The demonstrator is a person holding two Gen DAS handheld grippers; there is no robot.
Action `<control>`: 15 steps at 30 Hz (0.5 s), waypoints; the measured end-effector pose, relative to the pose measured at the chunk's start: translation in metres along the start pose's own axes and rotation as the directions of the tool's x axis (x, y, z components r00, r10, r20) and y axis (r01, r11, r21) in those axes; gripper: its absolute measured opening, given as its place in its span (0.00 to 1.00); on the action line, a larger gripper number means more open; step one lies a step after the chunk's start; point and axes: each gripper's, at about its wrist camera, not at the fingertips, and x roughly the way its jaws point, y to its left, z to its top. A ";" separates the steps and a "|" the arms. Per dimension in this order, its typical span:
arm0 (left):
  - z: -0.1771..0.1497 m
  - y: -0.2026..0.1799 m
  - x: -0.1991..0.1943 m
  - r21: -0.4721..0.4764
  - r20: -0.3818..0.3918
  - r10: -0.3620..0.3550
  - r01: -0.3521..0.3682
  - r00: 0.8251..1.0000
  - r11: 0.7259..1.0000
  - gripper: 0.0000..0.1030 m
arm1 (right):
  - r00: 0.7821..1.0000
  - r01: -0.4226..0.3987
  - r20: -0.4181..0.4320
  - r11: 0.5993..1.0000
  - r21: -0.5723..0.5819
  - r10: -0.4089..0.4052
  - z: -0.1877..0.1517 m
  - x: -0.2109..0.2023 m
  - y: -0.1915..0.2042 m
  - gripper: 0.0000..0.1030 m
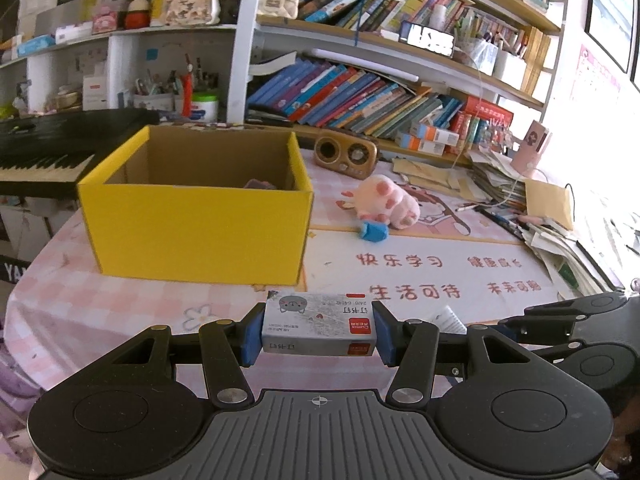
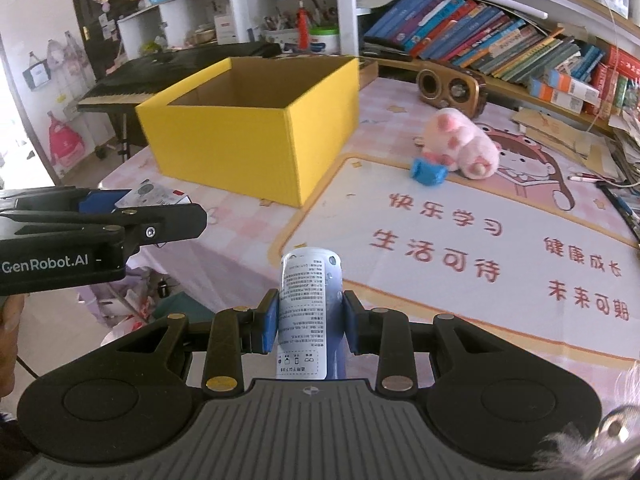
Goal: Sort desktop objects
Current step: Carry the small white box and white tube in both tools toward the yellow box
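Box [image 1: 192, 232] (yellow) ahead | plush [image 1: 386, 200] beside | left hand-held gripper [image 1: 318, 330] clamps staples [image 1: 320, 320] | right [image 2: 310, 322] clamps bottle [image 2: 308, 312]

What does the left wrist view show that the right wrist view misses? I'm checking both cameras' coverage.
Only the left wrist view: a dark item inside the yellow box, and the staple box front-on in the left gripper. Only the right: the printed can in the right gripper. Both: box, pink plush, blue item.
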 end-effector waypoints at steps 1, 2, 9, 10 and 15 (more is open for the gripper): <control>-0.001 0.003 -0.003 -0.001 0.001 0.002 -0.002 1.000 1.000 0.51 | 1.000 -0.003 0.000 1.000 -0.002 0.003 -0.001 0.000 0.004 0.29; -0.002 0.005 -0.005 -0.002 0.002 0.004 -0.004 1.000 1.000 0.51 | 1.000 -0.005 -0.001 1.000 -0.004 0.005 -0.002 0.001 0.008 0.29; -0.009 0.020 -0.019 -0.011 0.012 0.023 -0.023 1.000 1.000 0.51 | 1.000 -0.024 0.000 1.000 -0.017 0.024 -0.003 0.004 0.030 0.29; -0.009 0.023 -0.021 -0.012 0.014 0.026 -0.026 1.000 1.000 0.51 | 1.000 -0.027 0.000 0.999 -0.019 0.027 -0.004 0.004 0.033 0.29; -0.013 0.033 -0.029 -0.024 0.021 0.043 -0.043 0.999 0.999 0.51 | 0.999 -0.043 0.000 0.999 -0.033 0.043 -0.003 0.007 0.046 0.29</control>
